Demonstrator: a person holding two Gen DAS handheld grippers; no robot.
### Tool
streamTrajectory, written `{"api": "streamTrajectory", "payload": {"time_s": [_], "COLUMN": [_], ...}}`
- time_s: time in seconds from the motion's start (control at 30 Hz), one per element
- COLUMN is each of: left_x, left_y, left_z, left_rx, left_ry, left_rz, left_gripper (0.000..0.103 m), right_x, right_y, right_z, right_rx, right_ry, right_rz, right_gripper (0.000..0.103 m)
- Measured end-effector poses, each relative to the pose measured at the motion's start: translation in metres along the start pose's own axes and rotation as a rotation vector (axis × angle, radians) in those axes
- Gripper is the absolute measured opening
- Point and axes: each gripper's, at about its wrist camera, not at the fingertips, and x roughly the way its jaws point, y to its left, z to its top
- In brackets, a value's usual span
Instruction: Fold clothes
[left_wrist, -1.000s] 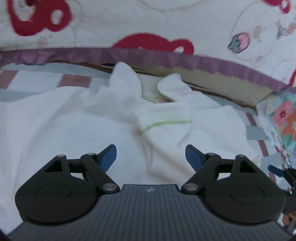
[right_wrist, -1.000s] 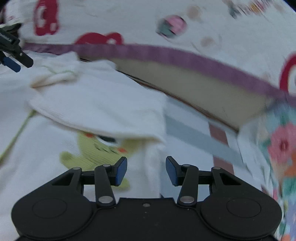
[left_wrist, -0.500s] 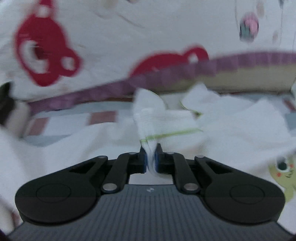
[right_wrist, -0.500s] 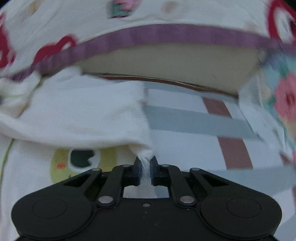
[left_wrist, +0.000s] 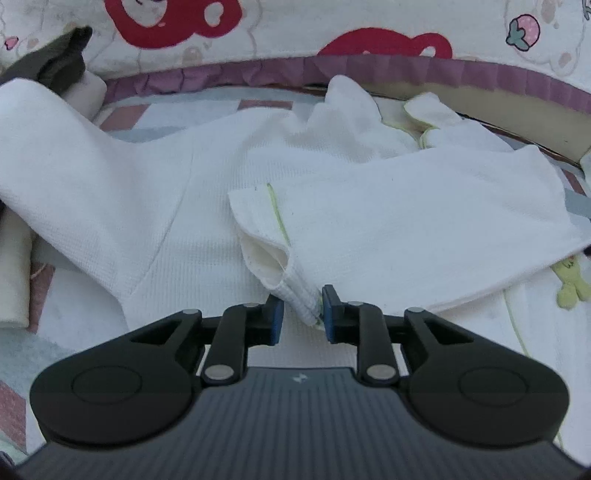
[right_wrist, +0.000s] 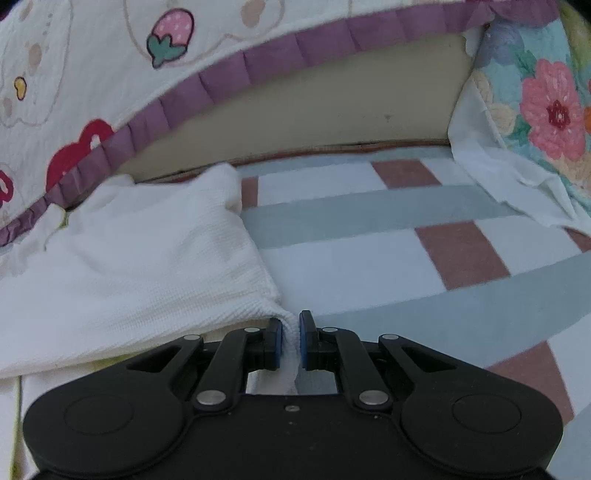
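Note:
A white waffle-knit top (left_wrist: 192, 206) with lime-green stitching lies spread on the checked sheet (right_wrist: 354, 258). One sleeve (left_wrist: 424, 221) is folded across its body, and a green cartoon print (left_wrist: 570, 284) peeks out beneath. The sleeve's ribbed cuff (left_wrist: 295, 299) sits between the jaws of my left gripper (left_wrist: 301, 317), which are opening; the cuff leans on the right pad and stands clear of the left one. My right gripper (right_wrist: 290, 339) is shut on a pinch of the top's white fabric (right_wrist: 147, 266) at its edge, low over the sheet.
A cream bedspread (left_wrist: 258, 33) with red bears, strawberries and a purple ruffle (right_wrist: 221, 85) rises behind. A floral pillow (right_wrist: 546, 96) and loose white cloth (right_wrist: 498, 173) sit at the right. A dark garment (left_wrist: 55, 59) and a cream folded piece (left_wrist: 14, 266) lie at the left.
Both grippers went from open to shut on fabric. The left one carried the sleeve cuff across the top's body, and its jaws have now parted. The right gripper rolled and kept its pinch.

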Motion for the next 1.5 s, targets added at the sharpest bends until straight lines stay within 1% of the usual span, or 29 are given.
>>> {"api": "streamTrajectory", "payload": {"time_s": [0.07,0.13,0.17,0.2,0.23,0.27,0.3,0.33,0.4,0.43,0.53,0.6,0.67,0.7,0.73,0.8,0.87,0.93,1.07,1.1,1.13,1.17,1.2,1.23,1.33,1.4,1.47,1.5], "left_x": [0.001,0.000,-0.004,-0.011,-0.018,-0.025,-0.032,-0.038,-0.046,-0.048,-0.050,-0.056,-0.064,-0.068,-0.072,-0.078,-0.084,-0.090,-0.099,-0.101,-0.103,-0.106,-0.108,-0.112,-0.123,-0.130,-0.135,-0.132], "left_y": [0.003,0.006,0.007,0.008,0.011,0.014,0.019,0.024,0.037,0.044,0.064,0.073,0.082,0.086,0.091,0.102,0.110,0.117,0.122,0.124,0.126,0.129,0.132,0.135,0.151,0.171,0.195,0.209], "left_z": [-0.005,-0.008,-0.010,-0.011,-0.012,-0.014,-0.016,-0.016,-0.014,-0.011,0.002,0.009,0.013,0.014,0.015,0.018,0.021,0.023,0.025,0.025,0.025,0.026,0.027,0.027,0.032,0.039,0.051,0.059], "left_rx": [0.029,0.088,0.117,0.148,0.180,0.201,0.220,0.217,0.179,0.145,0.047,0.013,-0.011,-0.025,-0.039,-0.083,-0.126,-0.169,-0.189,-0.195,-0.202,-0.213,-0.227,-0.237,-0.279,-0.340,-0.411,-0.443], "left_ry": [0.019,0.026,0.020,0.002,-0.018,-0.041,-0.065,-0.083,-0.108,-0.113,-0.105,-0.133,-0.176,-0.197,-0.218,-0.247,-0.276,-0.309,-0.371,-0.383,-0.394,-0.403,-0.412,-0.424,-0.460,-0.487,-0.505,-0.496], "left_rz": [-0.009,-0.009,-0.003,0.017,0.040,0.058,0.073,0.086,0.115,0.133,0.187,0.235,0.283,0.305,0.327,0.350,0.345,0.336,0.337,0.334,0.331,0.330,0.330,0.329,0.361,0.379,0.377,0.385], "left_gripper": [0.025,0.034,0.034,0.032,0.034,0.034,0.036,0.041,0.045,0.045,0.045,0.045,0.056,0.066,0.067,0.067,0.066,0.066,0.064,0.062,0.054,0.049,0.039,0.035,0.035,0.035,0.043,0.047], "right_x": [0.001,0.007,0.009,0.008,0.005,0.002,-0.002,-0.007,-0.018,-0.024,-0.041,-0.050,-0.056,-0.058,-0.058,-0.057,-0.056,-0.055,-0.056,-0.057,-0.057,-0.058,-0.059,-0.059,-0.065,-0.071,-0.078,-0.081], "right_y": [0.000,0.000,0.000,0.001,0.003,0.007,0.011,0.016,0.026,0.030,0.037,0.041,0.047,0.051,0.056,0.066,0.076,0.083,0.096,0.099,0.104,0.108,0.112,0.116,0.128,0.137,0.147,0.151], "right_z": [0.002,0.000,-0.002,-0.003,-0.003,-0.002,-0.002,-0.003,-0.007,-0.011,-0.021,-0.026,-0.031,-0.032,-0.033,-0.035,-0.036,-0.034,-0.030,-0.030,-0.029,-0.029,-0.029,-0.028,-0.027,-0.027,-0.028,-0.029], "right_rx": [-0.013,-0.047,-0.065,-0.081,-0.098,-0.120,-0.147,-0.183,-0.254,-0.276,-0.300,-0.283,-0.279,-0.291,-0.308,-0.352,-0.388,-0.366,-0.319,-0.316,-0.314,-0.311,-0.309,-0.306,-0.284,-0.296,-0.340,-0.366], "right_ry": [0.000,0.037,0.047,0.041,0.035,0.034,0.031,0.023,-0.001,-0.016,-0.062,-0.082,-0.091,-0.088,-0.083,-0.084,-0.088,-0.087,-0.109,-0.113,-0.113,-0.114,-0.115,-0.115,-0.080,-0.070,-0.078,-0.086], "right_rz": [0.008,-0.001,-0.009,-0.016,-0.024,-0.035,-0.050,-0.071,-0.112,-0.124,-0.131,-0.125,-0.109,-0.098,-0.090,-0.087,-0.085,-0.060,0.001,0.020,0.041,0.061,0.082,0.102,0.189,0.248,0.278,0.284], "right_gripper": [0.010,0.011,0.016,0.019,0.020,0.025,0.028,0.029,0.038,0.040,0.041,0.042,0.042,0.042,0.042,0.041,0.041,0.041,0.041,0.041,0.041,0.041,0.041,0.041,0.041,0.041,0.041,0.041]}}
